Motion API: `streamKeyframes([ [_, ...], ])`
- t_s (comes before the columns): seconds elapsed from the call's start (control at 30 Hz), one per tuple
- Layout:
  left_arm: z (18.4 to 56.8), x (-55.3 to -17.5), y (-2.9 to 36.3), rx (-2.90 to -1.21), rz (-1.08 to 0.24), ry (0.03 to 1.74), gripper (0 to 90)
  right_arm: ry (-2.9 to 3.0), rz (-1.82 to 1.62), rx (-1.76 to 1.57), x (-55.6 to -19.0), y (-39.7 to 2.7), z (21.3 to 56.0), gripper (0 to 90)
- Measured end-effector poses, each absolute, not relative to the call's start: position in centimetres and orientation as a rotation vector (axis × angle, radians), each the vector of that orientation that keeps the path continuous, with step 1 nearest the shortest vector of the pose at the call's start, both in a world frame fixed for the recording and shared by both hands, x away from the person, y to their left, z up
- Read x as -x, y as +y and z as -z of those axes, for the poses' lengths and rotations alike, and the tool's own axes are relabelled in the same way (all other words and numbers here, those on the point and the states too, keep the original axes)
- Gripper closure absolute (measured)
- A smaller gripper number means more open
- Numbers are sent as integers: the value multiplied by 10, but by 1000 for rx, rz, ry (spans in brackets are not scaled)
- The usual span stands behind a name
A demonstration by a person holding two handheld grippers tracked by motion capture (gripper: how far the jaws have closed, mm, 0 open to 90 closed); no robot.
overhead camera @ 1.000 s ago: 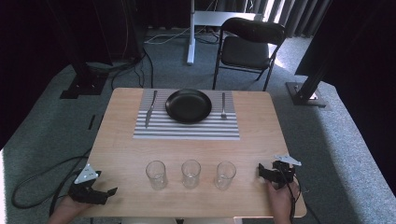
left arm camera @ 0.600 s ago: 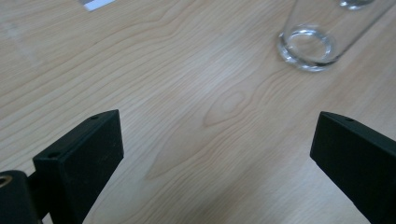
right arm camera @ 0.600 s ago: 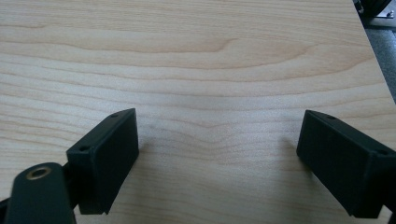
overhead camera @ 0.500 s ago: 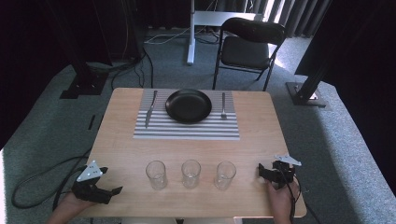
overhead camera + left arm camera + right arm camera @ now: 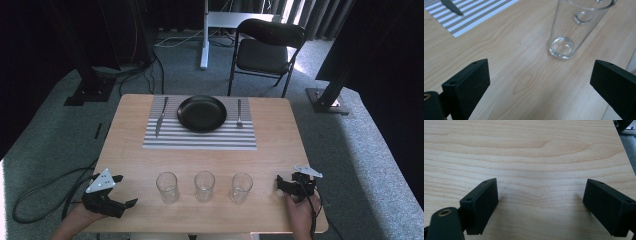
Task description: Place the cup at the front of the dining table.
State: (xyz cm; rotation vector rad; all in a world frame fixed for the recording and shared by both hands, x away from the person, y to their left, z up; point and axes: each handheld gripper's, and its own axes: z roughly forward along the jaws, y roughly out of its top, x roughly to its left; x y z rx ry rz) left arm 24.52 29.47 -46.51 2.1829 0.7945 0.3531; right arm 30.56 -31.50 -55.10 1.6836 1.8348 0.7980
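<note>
Glasses stand three in a row near my edge of the table in the high view; my left gripper sits just left of the nearest glass, and my right gripper rests near the right one. Farther off, a placemat carries a plate, knife and fork.

Left gripper view: jaws wide, empty, the glass upright just ahead, a little right of centre. I judge it light, stiff, slick and breakable, best gripped gently around the mid wall.

Right gripper view: jaws wide over bare wood, holding nothing.
</note>
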Motion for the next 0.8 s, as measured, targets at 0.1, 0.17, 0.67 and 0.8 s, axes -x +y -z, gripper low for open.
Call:
streamKeyframes([
  [0.1, 461, -245, 289, -2192, -361, 774, 31, 1835, -798, -1684, -306, -315, 551, 123],
  [0.17, 459, -245, 285, -2196, -361, 758, 32, 1835, -797, -1683, -306, -315, 551, 123],
  [0.67, 447, -250, 262, -2201, -317, 667, 32, 1835, -798, -1683, -306, -315, 551, 123],
  [0.8, 442, -252, 256, -2200, -305, 639, 32, 1835, -798, -1684, -306, -315, 551, 123],
])
